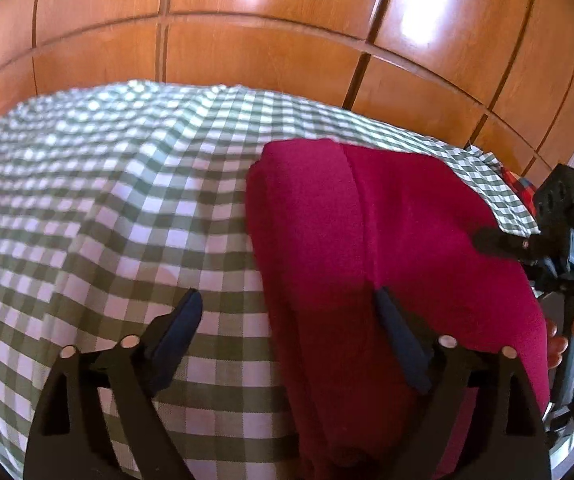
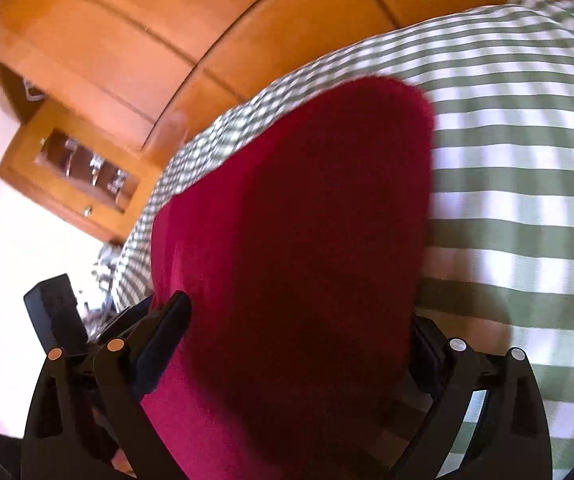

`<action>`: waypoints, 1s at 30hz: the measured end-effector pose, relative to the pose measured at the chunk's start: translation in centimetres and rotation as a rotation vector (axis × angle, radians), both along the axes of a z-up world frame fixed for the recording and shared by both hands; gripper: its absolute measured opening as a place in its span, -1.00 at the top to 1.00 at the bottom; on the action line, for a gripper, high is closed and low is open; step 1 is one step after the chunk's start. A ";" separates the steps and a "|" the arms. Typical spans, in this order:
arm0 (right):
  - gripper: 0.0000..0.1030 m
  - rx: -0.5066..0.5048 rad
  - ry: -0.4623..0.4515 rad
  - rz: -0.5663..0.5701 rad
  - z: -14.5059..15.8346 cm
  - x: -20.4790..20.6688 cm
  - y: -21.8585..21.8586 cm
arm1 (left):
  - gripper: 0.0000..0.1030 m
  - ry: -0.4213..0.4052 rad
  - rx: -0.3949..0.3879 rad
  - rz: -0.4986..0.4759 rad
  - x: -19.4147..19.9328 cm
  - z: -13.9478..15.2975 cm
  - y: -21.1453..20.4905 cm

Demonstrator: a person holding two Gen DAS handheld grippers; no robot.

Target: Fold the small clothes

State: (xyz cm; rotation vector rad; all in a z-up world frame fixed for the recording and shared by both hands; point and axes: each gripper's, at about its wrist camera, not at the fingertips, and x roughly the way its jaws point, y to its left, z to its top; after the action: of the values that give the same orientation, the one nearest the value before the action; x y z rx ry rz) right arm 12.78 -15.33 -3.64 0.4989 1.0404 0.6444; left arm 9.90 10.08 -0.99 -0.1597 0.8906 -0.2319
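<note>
Crimson knit garment [image 1: 367, 240] lies folded on the green checked cloth [image 1: 107, 200], right of centre; the left gripper [image 1: 287, 312] hangs spread above its left edge. Right wrist view: right gripper [image 2: 299, 320] gapes wide, straddling the garment's near end.

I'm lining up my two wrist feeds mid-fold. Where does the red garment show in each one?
Left wrist: the red garment fills the centre-right, lying on the checked cloth, with the left gripper's right finger over it.
Right wrist: it fills the centre, running down between the right gripper's open jaws.
Shared landmark: the wooden panels behind the checked cloth.
</note>
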 end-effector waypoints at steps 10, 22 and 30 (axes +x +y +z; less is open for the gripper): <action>0.13 -0.040 -0.125 -0.021 4.3 -2.7 0.4 | -0.03 0.059 -0.293 -0.086 0.2 -1.5 2.0; 0.15 -0.094 -0.277 -0.288 10.8 -6.1 -10.4 | 0.21 -0.048 -0.184 -0.357 5.1 4.2 -11.9; 0.15 -0.149 -0.219 -0.643 8.4 -8.1 -21.8 | 0.22 -0.055 -0.031 -0.519 9.2 4.9 -25.8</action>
State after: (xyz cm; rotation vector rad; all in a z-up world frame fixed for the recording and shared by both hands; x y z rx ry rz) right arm 4.65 -37.09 4.79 0.5791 0.6580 0.0459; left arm 19.14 -15.76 3.91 0.0533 0.8621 -0.7295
